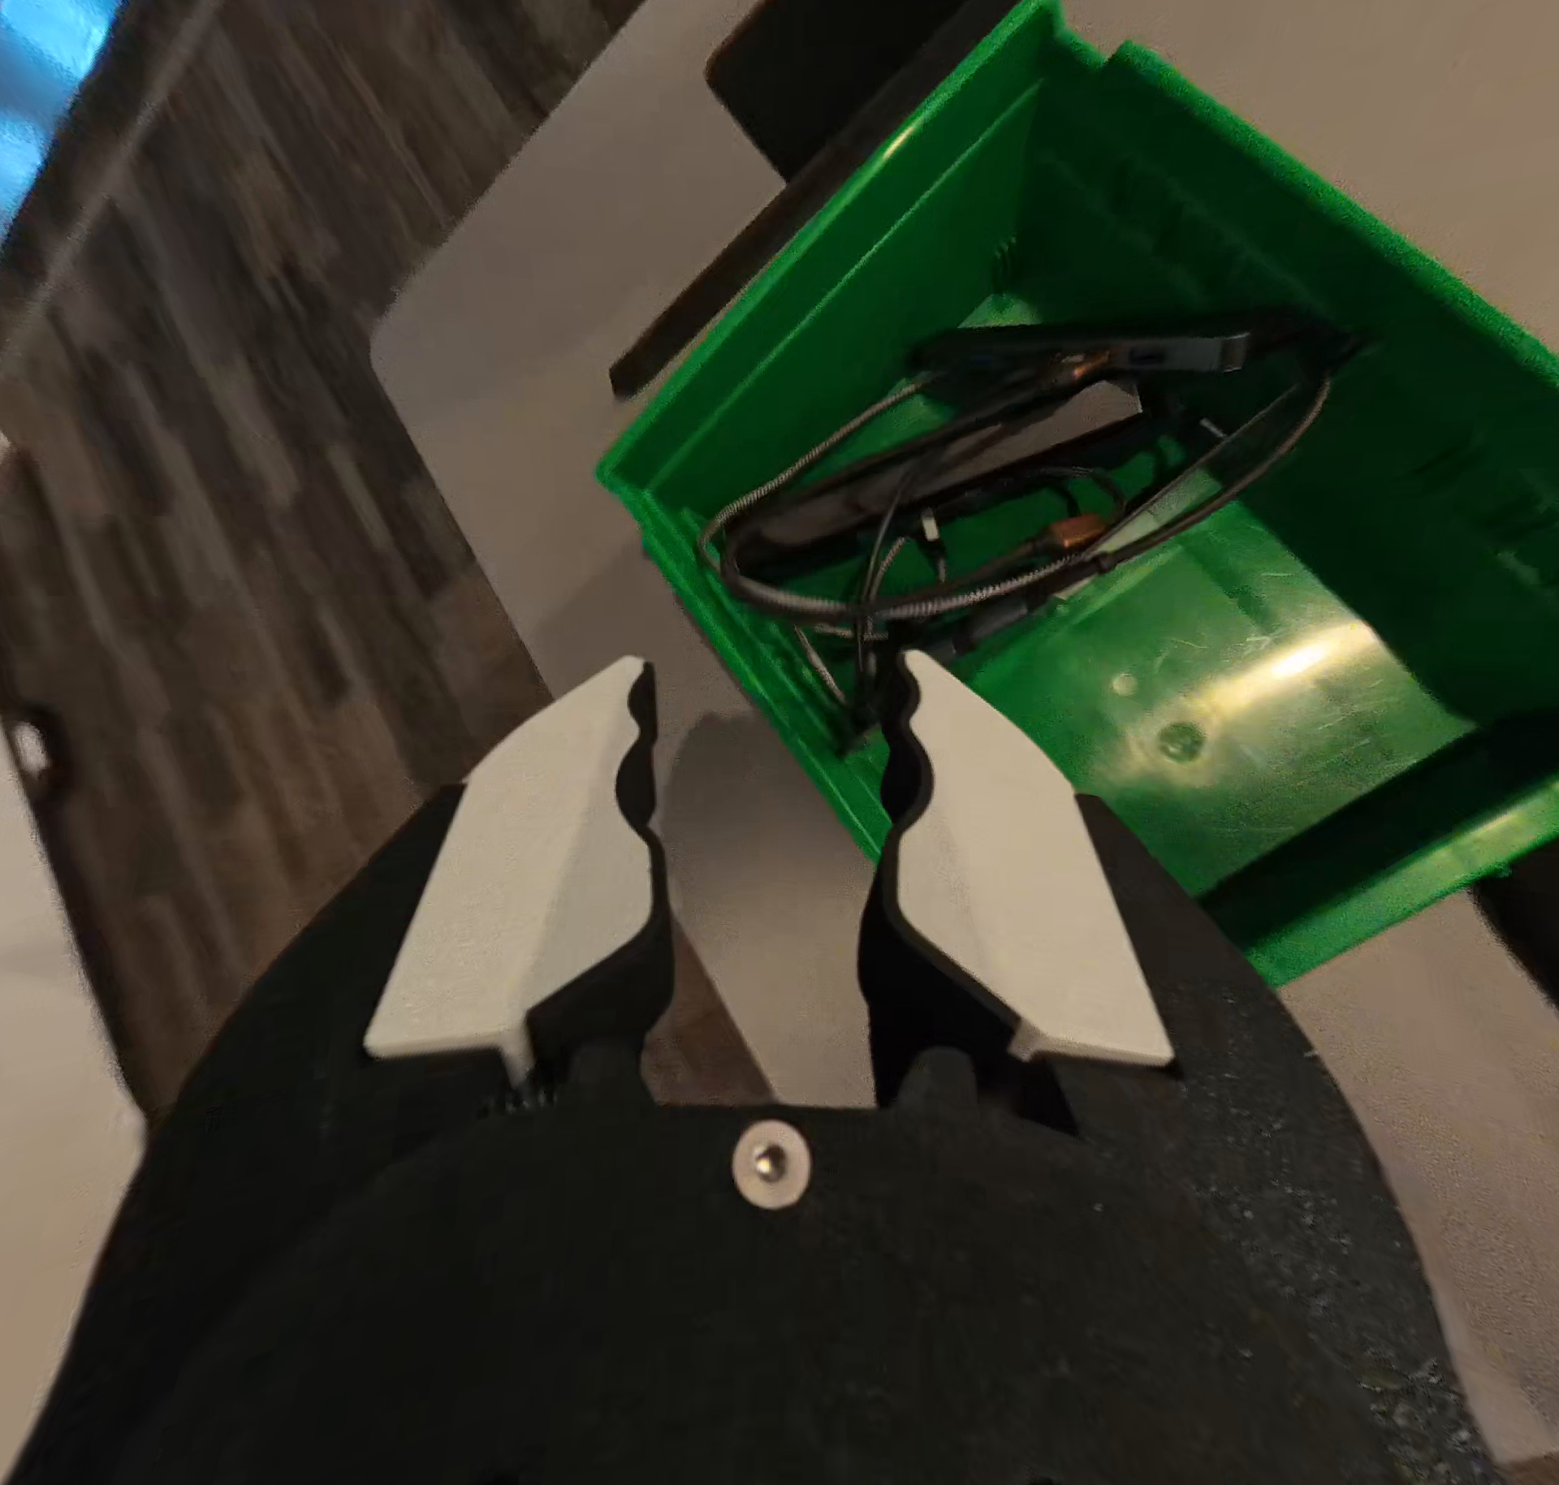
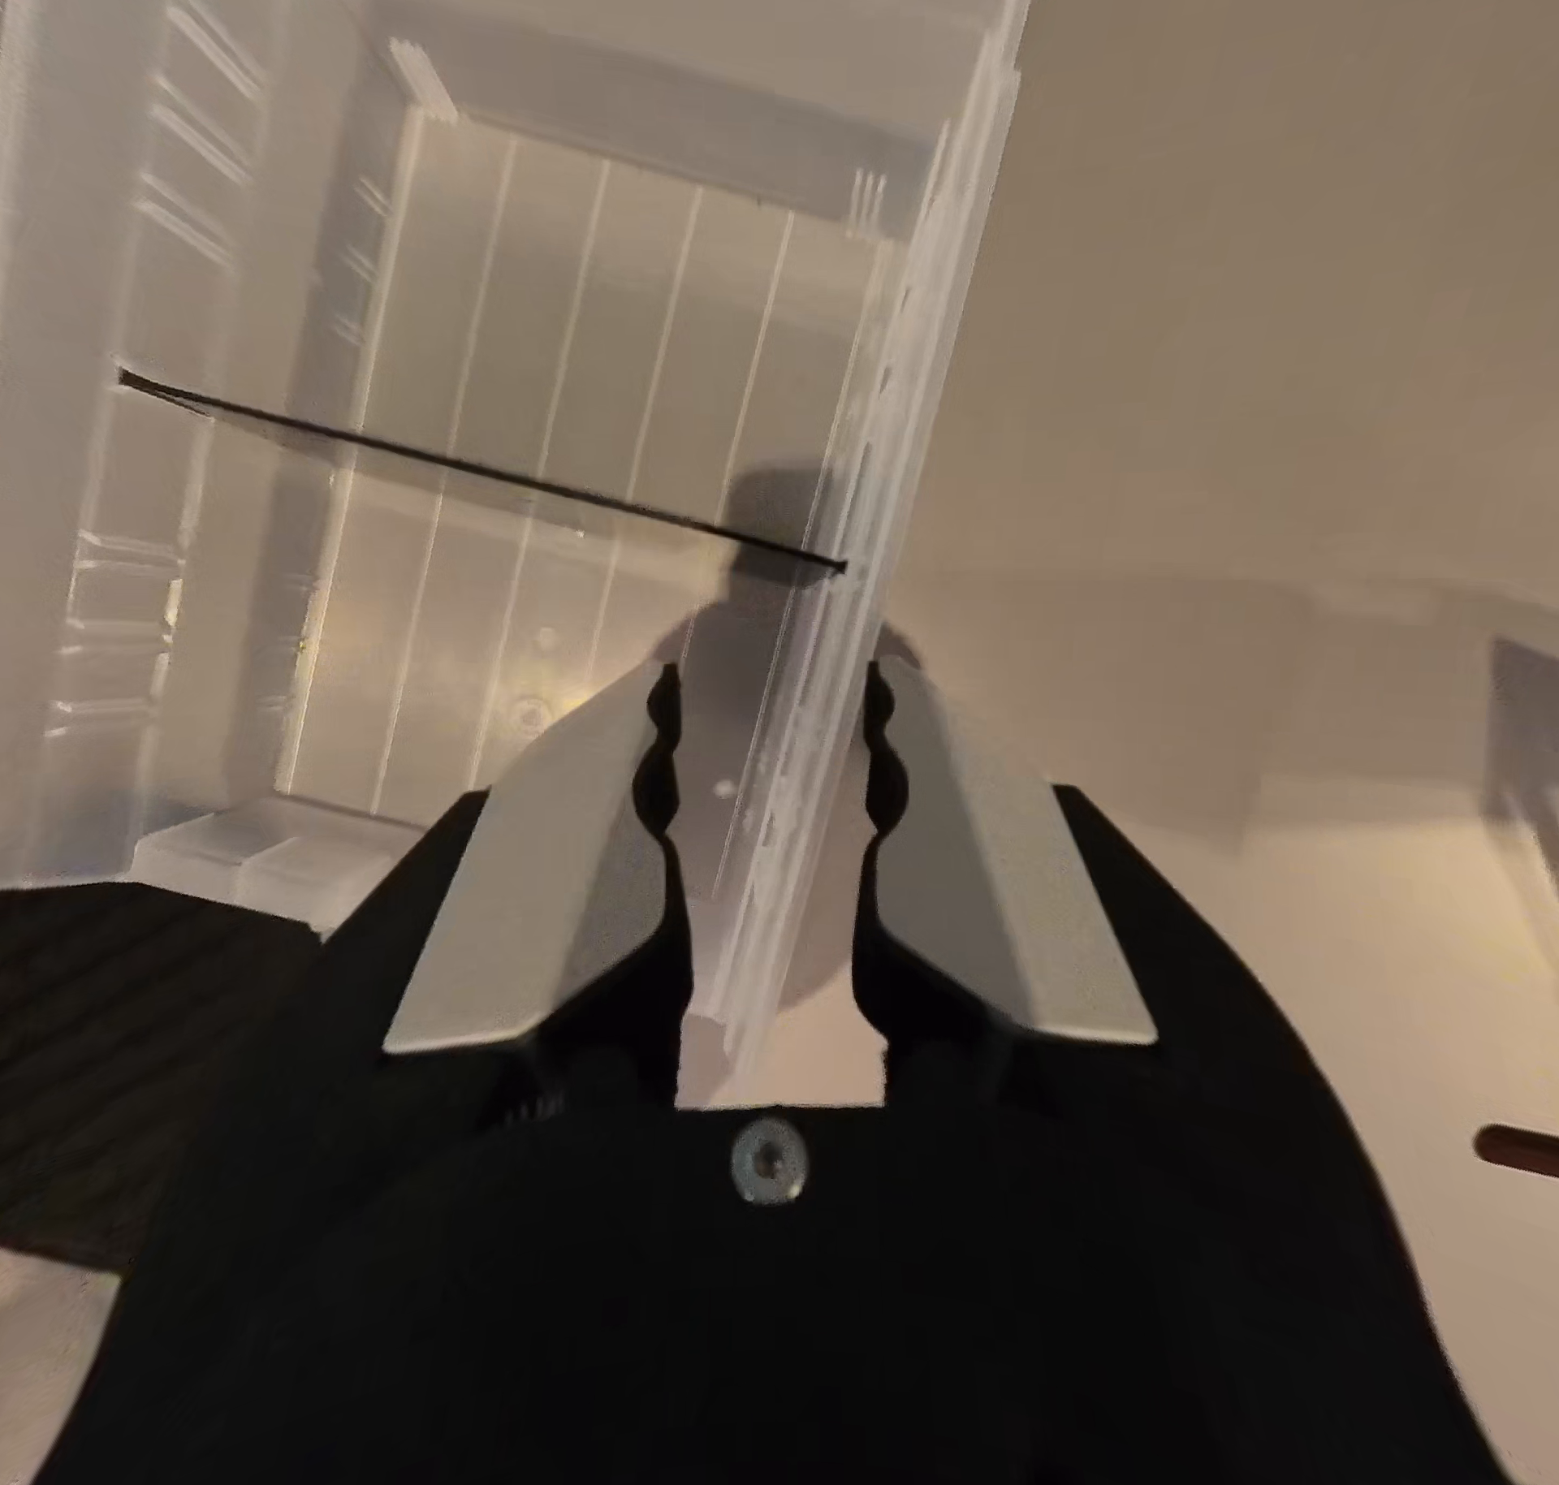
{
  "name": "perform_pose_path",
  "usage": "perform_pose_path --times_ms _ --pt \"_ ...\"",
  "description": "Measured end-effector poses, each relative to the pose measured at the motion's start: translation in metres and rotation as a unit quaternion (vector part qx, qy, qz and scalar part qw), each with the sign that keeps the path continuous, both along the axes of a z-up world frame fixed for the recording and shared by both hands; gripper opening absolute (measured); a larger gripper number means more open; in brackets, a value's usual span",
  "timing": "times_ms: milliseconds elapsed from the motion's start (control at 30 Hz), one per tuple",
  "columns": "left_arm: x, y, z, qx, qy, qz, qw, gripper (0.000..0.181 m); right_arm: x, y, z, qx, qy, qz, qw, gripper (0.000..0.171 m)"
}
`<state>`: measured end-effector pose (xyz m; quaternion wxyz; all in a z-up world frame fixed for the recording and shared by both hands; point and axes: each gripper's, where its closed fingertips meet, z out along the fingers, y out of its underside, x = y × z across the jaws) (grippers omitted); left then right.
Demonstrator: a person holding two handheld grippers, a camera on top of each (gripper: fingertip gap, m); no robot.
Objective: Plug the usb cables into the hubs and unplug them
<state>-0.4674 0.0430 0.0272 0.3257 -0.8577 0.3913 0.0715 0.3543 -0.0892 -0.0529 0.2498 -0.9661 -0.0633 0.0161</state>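
Left wrist view — tangled black usb cables (image 1: 928,533) w/ hubs (image 1: 1097,352) in green bin (image 1: 844,331)

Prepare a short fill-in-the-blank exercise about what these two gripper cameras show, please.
1. The cables and hub lie inside a bin whose colour is ____.
2. The left gripper holds nothing; its jaws are ____.
3. The right gripper straddles the side wall of a ____ bin.
4. A thin ____ line crosses that bin.

Missing words: green; open; clear; black
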Motion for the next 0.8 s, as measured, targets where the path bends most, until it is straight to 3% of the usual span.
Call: perform_pose_path --times_ms 33,167,367,700,800 --pt "0.013 0.004 0.001 -0.013 0.01 -0.03 0.999 0.056 -0.002 0.001 0.01 0.022 -0.013 0.002 1.0 0.043" --pt "0.066 0.014 -0.014 -0.043 0.094 -0.157 0.982 0.058 -0.022 0.003 0.04 0.081 -0.025 0.02 0.996 0.043" --pt "0.111 0.018 -0.057 -0.027 0.202 -0.327 0.923 0.054 -0.057 -0.005 0.048 0.107 0.003 0.043 0.993 0.045" --pt "0.133 0.018 -0.102 -0.013 0.226 -0.431 0.873 0.046 -0.066 -0.018 0.052 0.129 0.038 0.019 0.991 0.044" --pt "0.135 0.019 -0.109 -0.015 0.239 -0.453 0.859 0.033 -0.065 -0.023 0.057 0.14 0.051 0.009 0.989 0.044"
